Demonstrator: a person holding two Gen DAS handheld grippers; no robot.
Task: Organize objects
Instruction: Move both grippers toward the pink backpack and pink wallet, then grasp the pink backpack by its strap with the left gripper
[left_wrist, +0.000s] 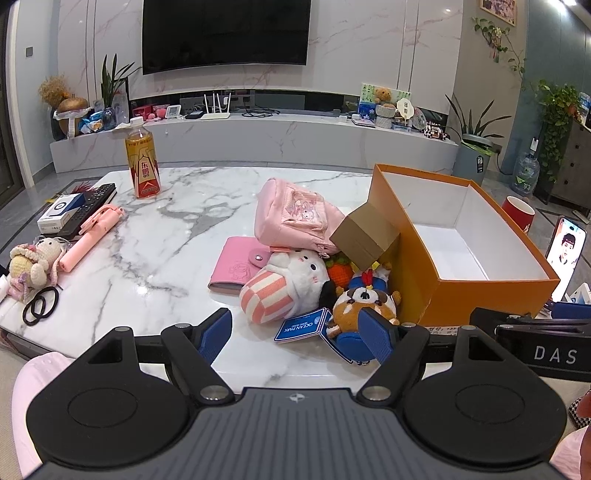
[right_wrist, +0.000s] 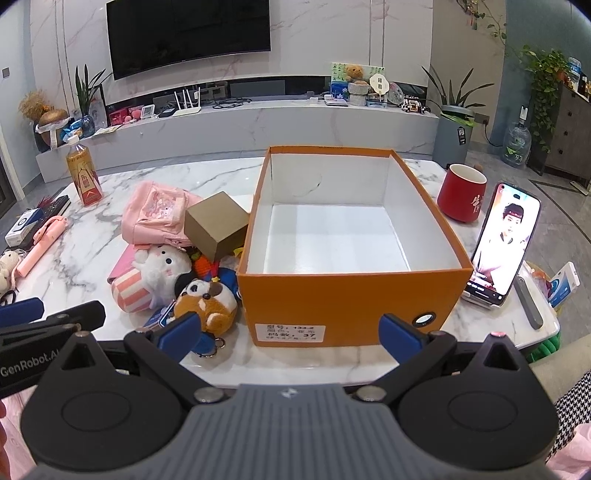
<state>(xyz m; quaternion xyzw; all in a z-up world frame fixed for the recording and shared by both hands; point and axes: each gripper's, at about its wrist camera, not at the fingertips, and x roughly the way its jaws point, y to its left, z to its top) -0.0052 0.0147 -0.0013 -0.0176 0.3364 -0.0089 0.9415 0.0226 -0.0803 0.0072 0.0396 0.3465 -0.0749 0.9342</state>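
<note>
1. Left gripper spread wide, nothing between the pads, hovering over the near edge of the marble table.
2. Right gripper likewise wide apart and empty, pointed at the front wall of the orange box.
3. Box open-topped, white inside, nothing in it, standing on the right part of the table.
4. Heaped just left of the box: pink pouch, small brown carton tilted against the box wall, white bunny plush, brown plush keychain, pink wallet underneath.
5. Farther left, well apart: tea bottle, pink selfie stick, black hair ties.
6. Right of the box: red mug and a propped phone.
</note>
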